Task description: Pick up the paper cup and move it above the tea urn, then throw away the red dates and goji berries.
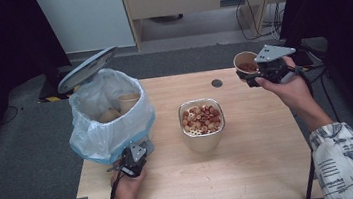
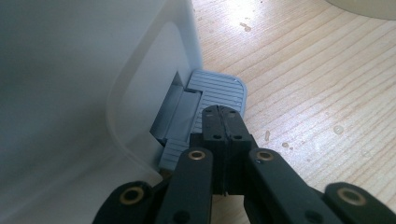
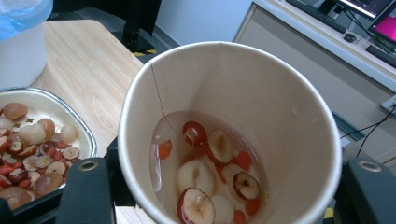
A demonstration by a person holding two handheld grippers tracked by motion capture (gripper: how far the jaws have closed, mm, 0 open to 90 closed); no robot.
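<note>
the right gripper (image 1: pixel 258 73) pinches a tan paper cup of sliced fruit in liquid (image 3: pixel 224 140) above the table's far right corner, while the left gripper (image 2: pixel 223 122), jaws pressed together, rests on the grey ribbed bin pedal (image 2: pixel 219 91).

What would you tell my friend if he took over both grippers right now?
Left gripper: shut, tips pressing the bin's grey pedal; lid is up.
Right gripper: shut on the paper cup, held up at the table's far right corner, fruit slices and liquid inside.
Metal bowl of fruit sits mid-table.
Paper cups already lie in the bin.
Left, probably: empty this cup, bin it.
</note>
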